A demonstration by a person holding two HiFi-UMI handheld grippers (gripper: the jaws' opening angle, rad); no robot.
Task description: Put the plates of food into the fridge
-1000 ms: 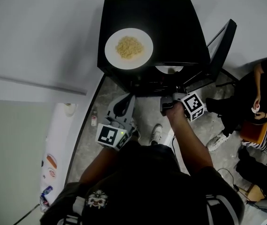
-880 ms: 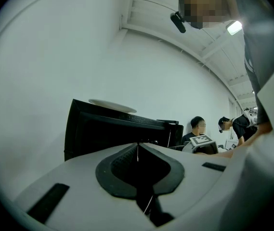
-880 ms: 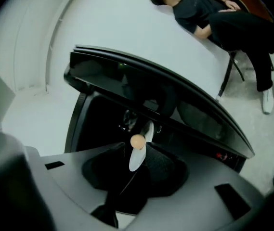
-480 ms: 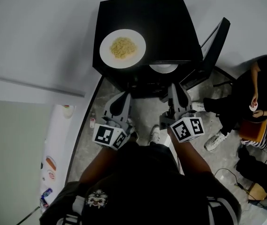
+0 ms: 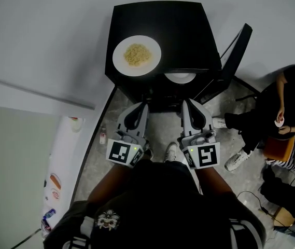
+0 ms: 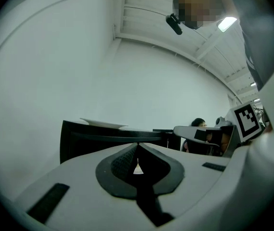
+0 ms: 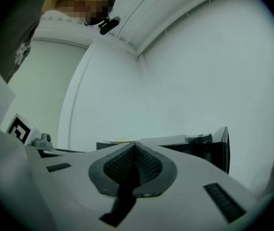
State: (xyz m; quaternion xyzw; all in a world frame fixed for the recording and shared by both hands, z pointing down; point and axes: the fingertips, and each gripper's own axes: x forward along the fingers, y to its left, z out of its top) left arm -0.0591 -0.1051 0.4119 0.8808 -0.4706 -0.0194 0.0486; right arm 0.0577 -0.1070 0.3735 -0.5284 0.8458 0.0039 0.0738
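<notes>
A white plate of yellow noodles [image 5: 137, 56] sits on top of the black mini fridge [image 5: 188, 30], whose door [image 5: 234, 51] stands open to the right. A second white plate [image 5: 180, 77] shows just inside the fridge's opening. My left gripper [image 5: 142, 105] and right gripper [image 5: 186, 103] hang side by side in front of the fridge, both pointing at it and apart from it. The left gripper [image 6: 137, 145] is shut and empty. The right gripper [image 7: 135, 144] has just been closing and is now shut with nothing between its pads.
A person sits at the right [image 5: 287, 108], with feet near the open door. A small bottle [image 5: 103, 134] stands on the floor at the left, beside a white panel with stickers [image 5: 59, 180]. A pale wall runs behind the fridge.
My right gripper has drawn back from the fridge's opening, risen and rolled so its marker cube faces up, and its jaws have closed on nothing. The left gripper rose slightly.
</notes>
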